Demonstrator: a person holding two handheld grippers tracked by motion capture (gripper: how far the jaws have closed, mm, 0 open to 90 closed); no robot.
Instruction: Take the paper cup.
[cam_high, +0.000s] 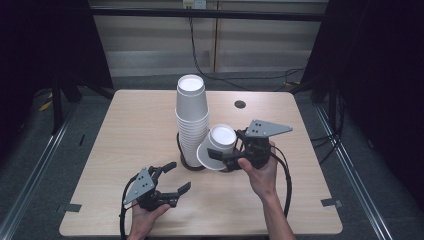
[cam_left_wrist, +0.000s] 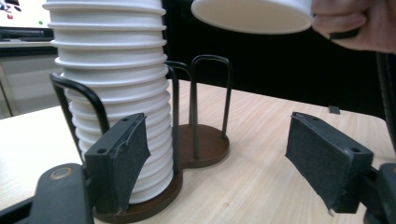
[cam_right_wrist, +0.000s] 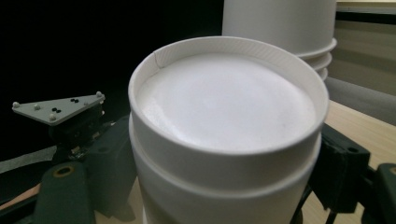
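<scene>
1. My right gripper (cam_high: 223, 156) is clamped on what looks like two nested upside-down paper cups (cam_high: 218, 146): the right gripper view shows one rim tucked inside another, with a jaw on each side of the wall.
2. The held cups hang tilted just right of the tall cup stack (cam_high: 191, 117), close to its lower rings. Their closed base points up and away from me.
3. The stack stands in one ring of the wire holder (cam_left_wrist: 194, 140); its second ring, beside the stack, is empty and lies roughly beneath my cups.
4. My left gripper (cam_high: 172, 177) is spread wide, holding nothing, low on the table (cam_high: 125, 130) in front of the stack.
5. My right hand is the nearer one; I judge the cups' axis needs righting before lowering.
</scene>
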